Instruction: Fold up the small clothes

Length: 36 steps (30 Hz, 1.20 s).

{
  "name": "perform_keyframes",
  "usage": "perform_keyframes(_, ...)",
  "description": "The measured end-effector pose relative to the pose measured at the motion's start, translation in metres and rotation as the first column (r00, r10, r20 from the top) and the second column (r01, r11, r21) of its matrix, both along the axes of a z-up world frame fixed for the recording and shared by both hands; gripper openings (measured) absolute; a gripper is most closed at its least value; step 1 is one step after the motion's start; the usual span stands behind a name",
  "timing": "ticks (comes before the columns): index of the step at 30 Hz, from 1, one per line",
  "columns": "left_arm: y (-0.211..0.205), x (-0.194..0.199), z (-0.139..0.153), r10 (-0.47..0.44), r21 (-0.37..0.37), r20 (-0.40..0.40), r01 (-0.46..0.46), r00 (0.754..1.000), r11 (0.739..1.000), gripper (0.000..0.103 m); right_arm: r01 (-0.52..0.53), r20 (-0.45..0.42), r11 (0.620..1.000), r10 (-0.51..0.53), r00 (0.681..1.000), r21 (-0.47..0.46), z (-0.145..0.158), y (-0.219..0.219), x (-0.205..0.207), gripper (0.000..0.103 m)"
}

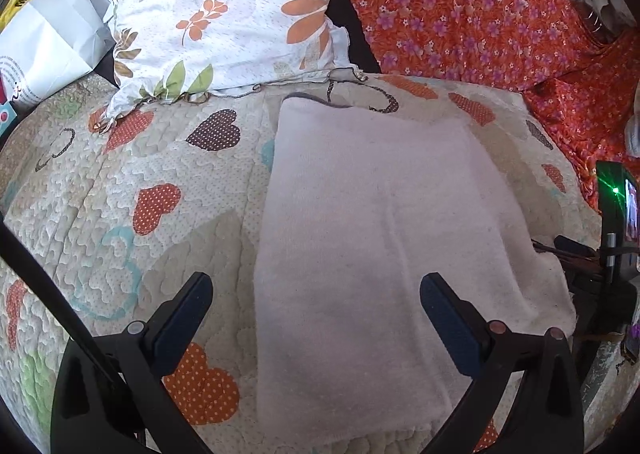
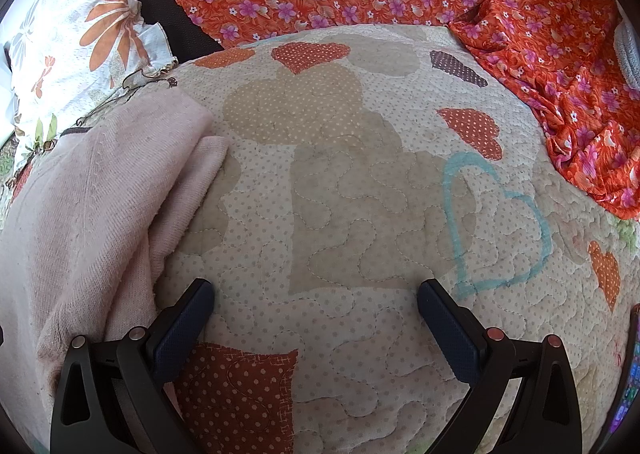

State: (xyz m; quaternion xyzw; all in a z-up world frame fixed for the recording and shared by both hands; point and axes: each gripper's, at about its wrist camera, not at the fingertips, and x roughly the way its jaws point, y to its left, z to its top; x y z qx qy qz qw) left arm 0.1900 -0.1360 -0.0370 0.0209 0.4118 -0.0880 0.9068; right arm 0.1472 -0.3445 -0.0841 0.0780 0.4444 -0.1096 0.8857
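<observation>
A pale pink knit garment (image 1: 372, 222) lies folded flat in a long rectangle on the heart-patterned quilt (image 1: 120, 214). My left gripper (image 1: 316, 282) hovers open above its near end, with nothing between the fingers. In the right wrist view the same pink garment (image 2: 92, 206) lies at the left, its layered edges showing. My right gripper (image 2: 316, 290) stands open over bare quilt (image 2: 340, 182) just right of the garment, its left finger (image 2: 188, 318) close to the cloth's edge.
A white floral pillow (image 1: 224, 10) lies at the back left, orange flowered fabric (image 1: 472, 10) at the back and right. A white paper bag (image 1: 48, 38) stands far left. The other hand-held device (image 1: 616, 214), with a green light, shows at the right edge.
</observation>
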Motion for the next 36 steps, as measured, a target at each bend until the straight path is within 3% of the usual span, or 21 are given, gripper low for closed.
perform_keyframes(9, 0.001, 0.0, -0.002, 0.014, 0.005, -0.006, -0.014, 1.0, 1.0, 0.103, 0.0, 0.0, 1.0, 0.0, 1.0, 0.0, 0.0, 0.0, 0.0, 0.103)
perform_keyframes(15, 0.012, -0.003, 0.013, 0.07, -0.025, 0.063, -0.069, 0.996, 0.997, 0.103, 0.0, 0.0, 1.0, 0.0, 1.0, 0.0, 0.0, 0.0, 0.0, 0.103)
perform_keyframes(18, 0.012, 0.01, 0.013, 0.083, -0.032, 0.049, -0.081, 0.995, 0.996, 0.103, 0.0, 0.0, 1.0, 0.0, 1.0, 0.0, 0.0, 0.0, 0.0, 0.103)
perform_keyframes(23, -0.008, 0.037, 0.008, 0.05, 0.029, 0.056, -0.052, 0.997, 0.998, 0.103, 0.0, 0.0, 1.0, 0.0, 1.0, 0.0, 0.0, 0.0, 0.0, 0.103)
perform_keyframes(25, -0.015, 0.05, -0.001, 0.036, 0.068, 0.027, -0.038, 0.999, 0.997, 0.103, 0.0, 0.0, 1.0, 0.0, 1.0, 0.0, 0.0, 0.0, 0.0, 0.103)
perform_keyframes(27, -0.018, 0.061, -0.015, 0.025, 0.088, -0.051, -0.02, 0.998, 0.996, 0.103, 0.0, 0.0, 1.0, 0.0, 1.0, 0.0, 0.0, 0.0, 0.0, 0.103)
perform_keyframes(32, 0.002, 0.051, -0.015, 0.024, 0.007, -0.183, -0.023, 0.983, 1.0, 0.103, 0.0, 0.0, 1.0, 0.0, 1.0, 0.001, 0.0, 0.0, 0.0, 0.103)
perform_keyframes(36, 0.02, 0.025, 0.006, 0.025, -0.069, -0.174, -0.038, 0.984, 0.997, 0.103, 0.0, 0.0, 1.0, 0.0, 1.0, 0.0, 0.0, 0.0, 0.0, 0.103)
